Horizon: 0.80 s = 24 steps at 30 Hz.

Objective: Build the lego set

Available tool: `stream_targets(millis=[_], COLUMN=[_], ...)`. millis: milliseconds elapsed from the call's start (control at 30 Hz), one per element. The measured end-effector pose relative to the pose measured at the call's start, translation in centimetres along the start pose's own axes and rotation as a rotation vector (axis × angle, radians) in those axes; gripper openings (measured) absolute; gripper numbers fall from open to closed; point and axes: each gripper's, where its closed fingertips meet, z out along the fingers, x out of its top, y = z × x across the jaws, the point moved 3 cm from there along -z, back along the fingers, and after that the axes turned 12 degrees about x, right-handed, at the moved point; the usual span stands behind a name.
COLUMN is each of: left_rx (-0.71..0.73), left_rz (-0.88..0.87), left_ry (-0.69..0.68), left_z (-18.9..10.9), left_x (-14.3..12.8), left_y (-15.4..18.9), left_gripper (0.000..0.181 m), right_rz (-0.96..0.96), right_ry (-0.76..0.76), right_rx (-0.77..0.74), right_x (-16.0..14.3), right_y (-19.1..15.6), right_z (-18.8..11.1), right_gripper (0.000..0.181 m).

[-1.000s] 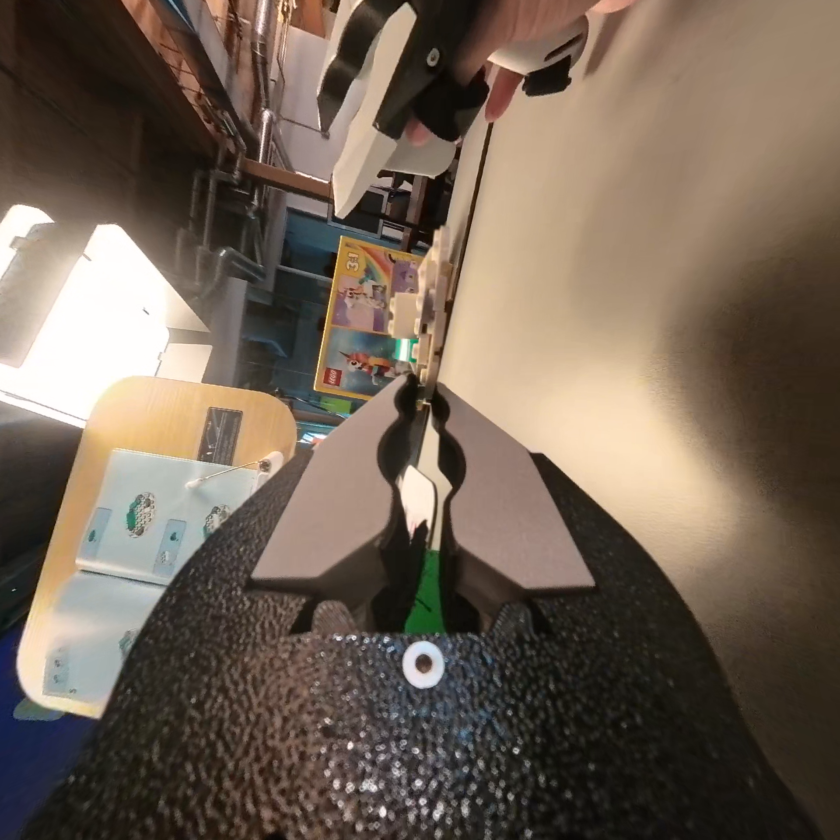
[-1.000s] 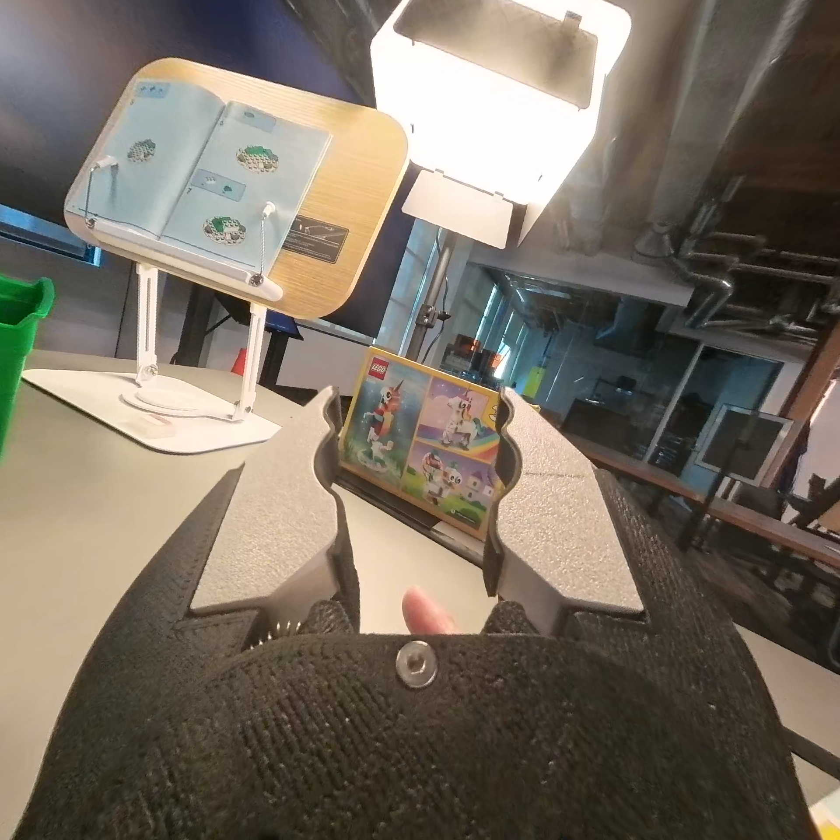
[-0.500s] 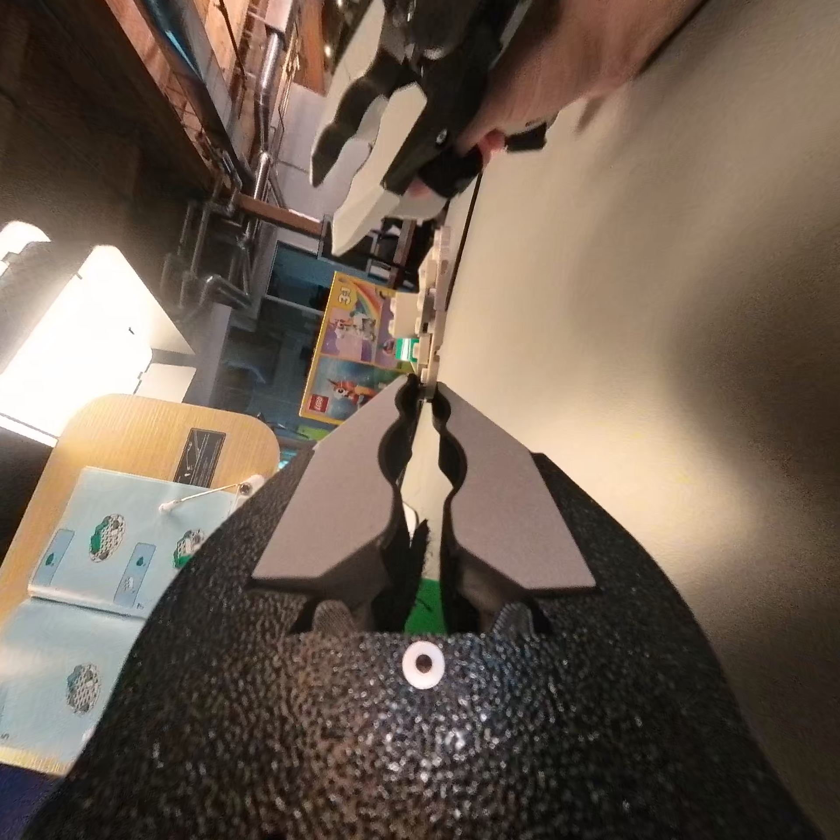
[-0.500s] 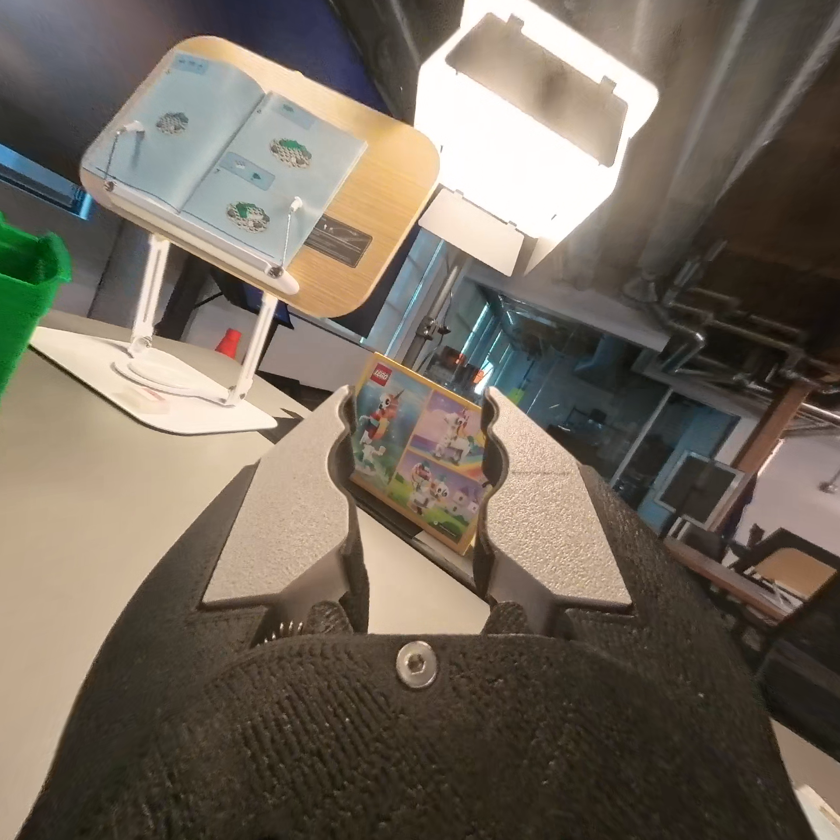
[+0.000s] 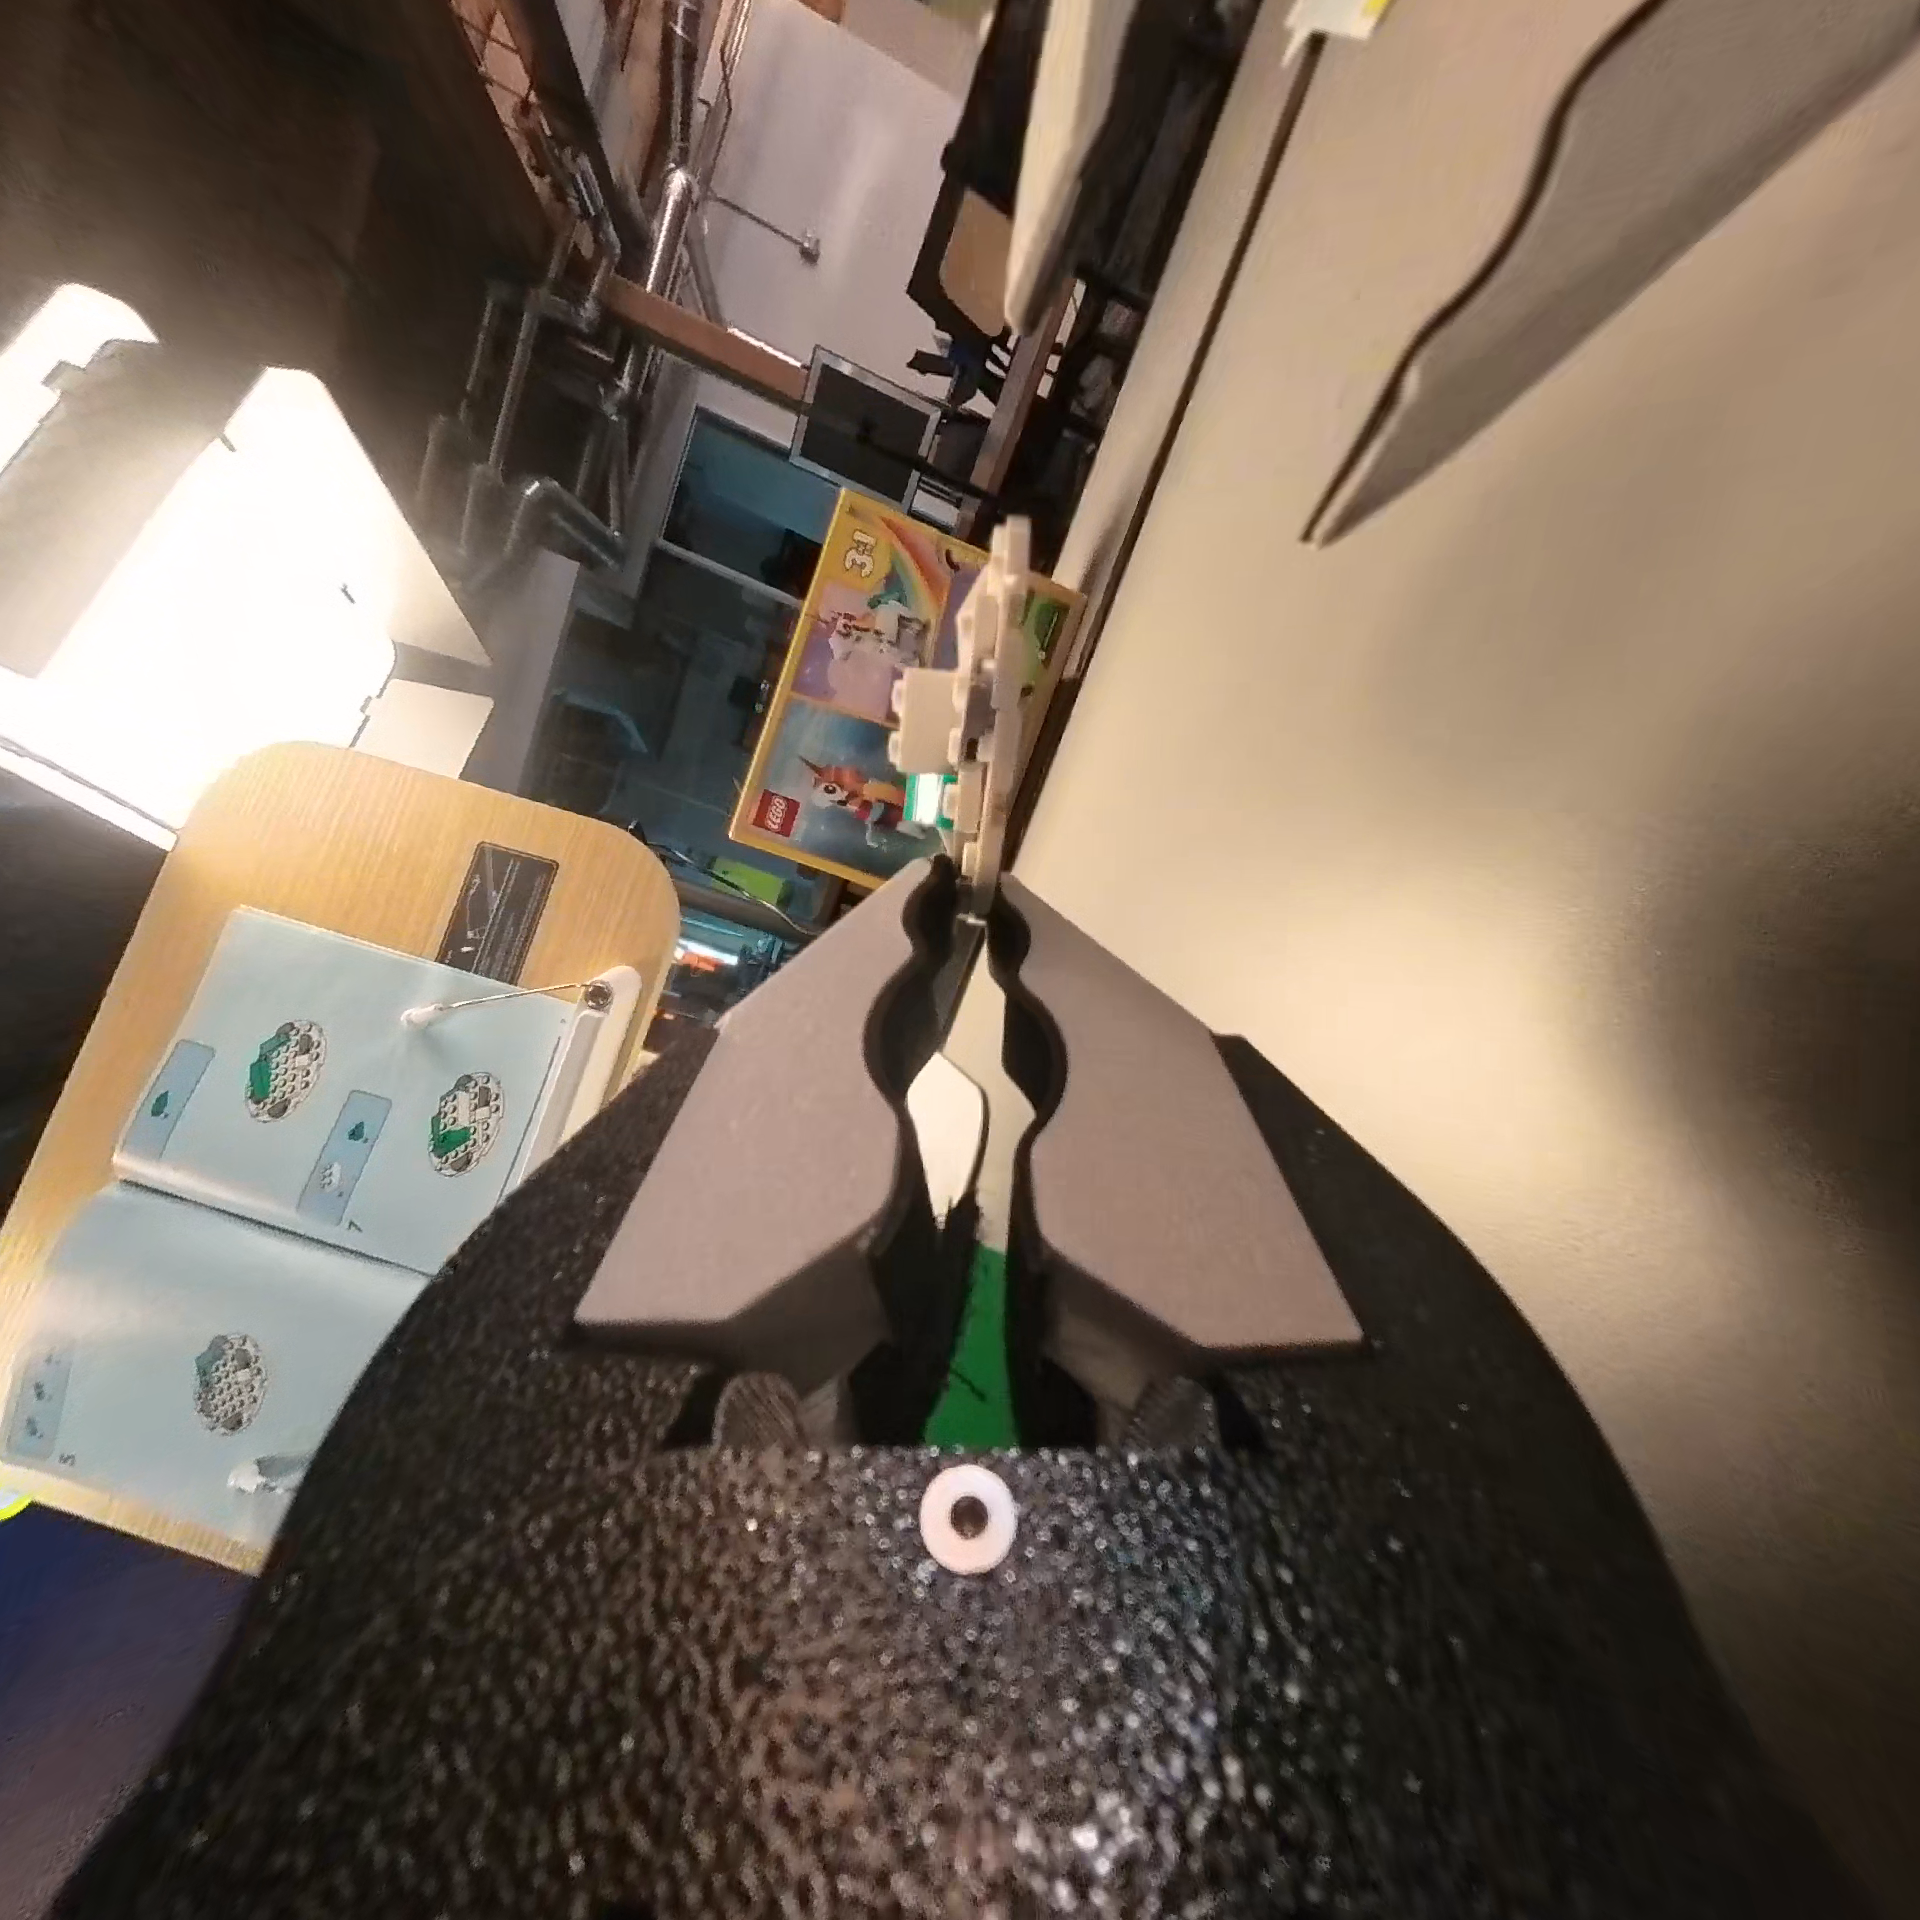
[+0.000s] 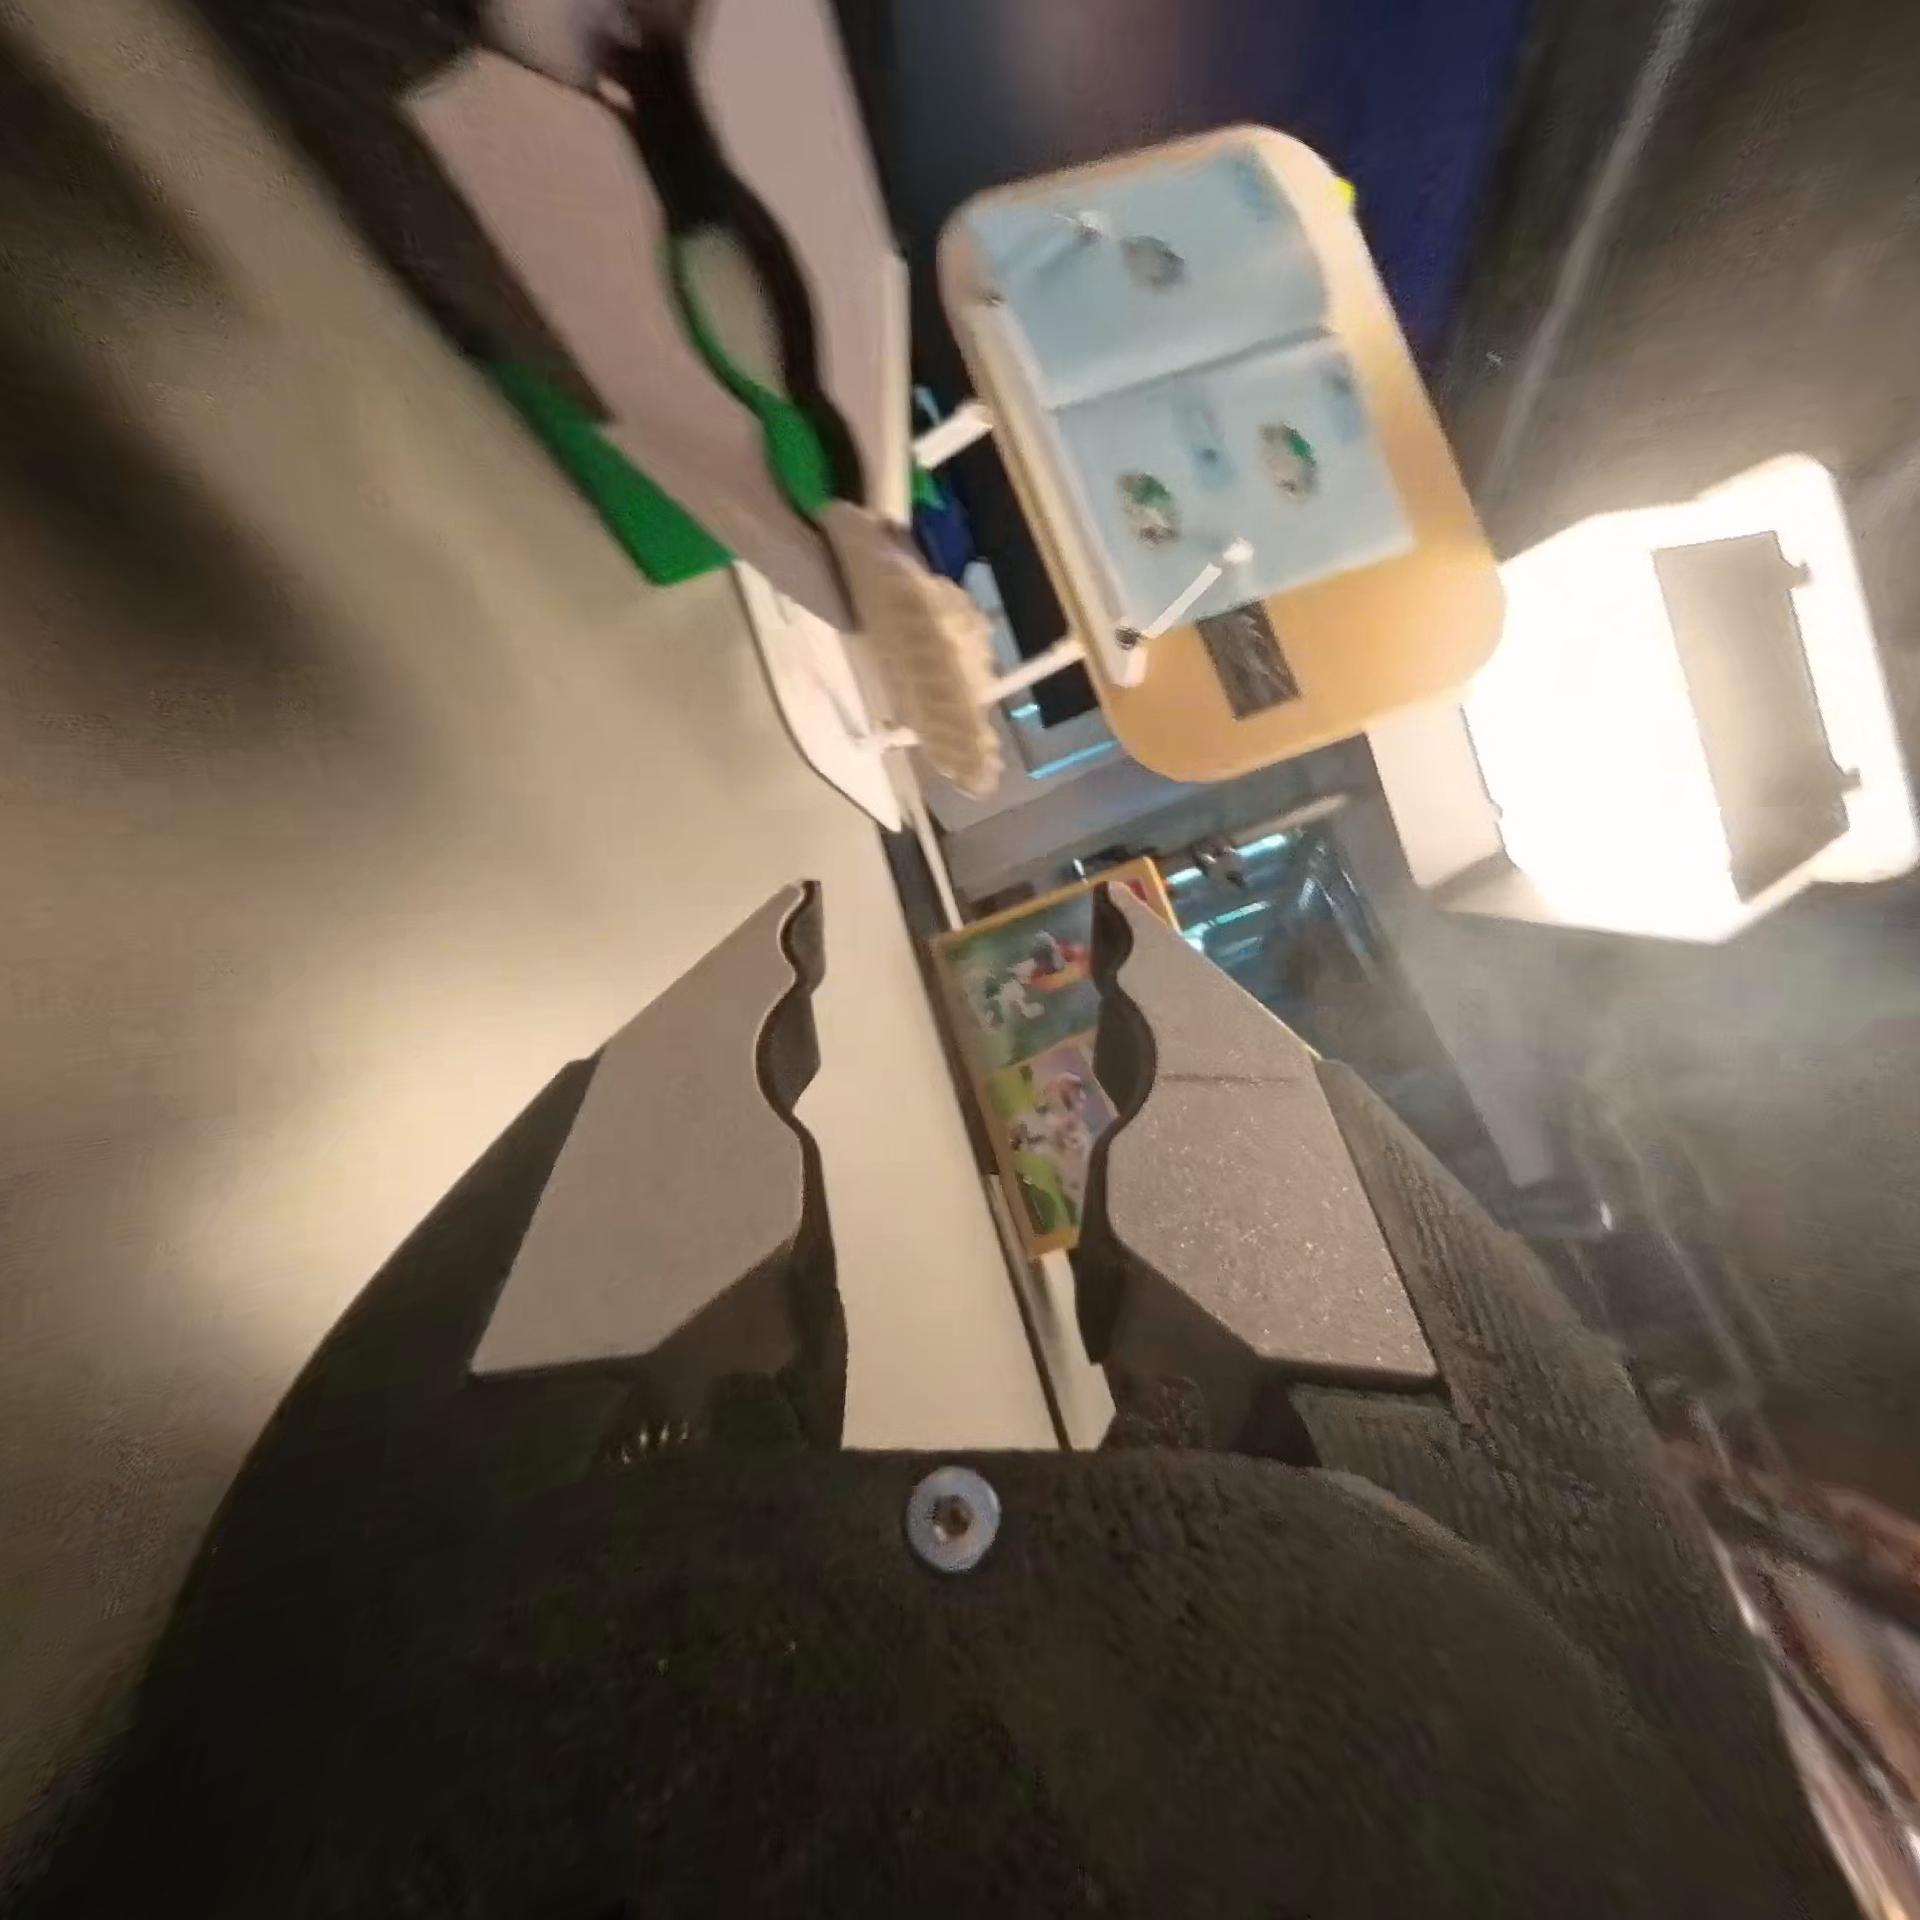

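- Between the closed jaws of the left gripper [image 5: 971, 904], a small tan plate assembly [image 5: 992, 686] is pinched by its edge and held clear of the table [image 5: 1455, 935].
- On that assembly sit only a few white and green bricks, so the build looks to be at an early stage.
- Beyond the assembly, the set's box [image 5: 862, 727] stands at the table's far edge.
- Beside the box, the instruction booklet [image 5: 343, 1081] lies open on a wooden stand.
- Near the assembly, the right gripper [image 6: 951, 1049] is spread open and empty; most bricks remain to be added.
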Motion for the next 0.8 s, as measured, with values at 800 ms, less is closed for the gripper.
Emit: stream_targets(millis=[800], left_rx=[-0.029], left_rz=[0.199], left_ry=[0.147], left_z=[-1.0], left_x=[2.0], left_y=[1.9], left_gripper=[0.003], right_rz=[-0.281], right_ry=[-0.051], right_rx=[-0.051], right_x=[2.0], right_y=[-1.3], right_z=[1.8], right_gripper=[0.037])
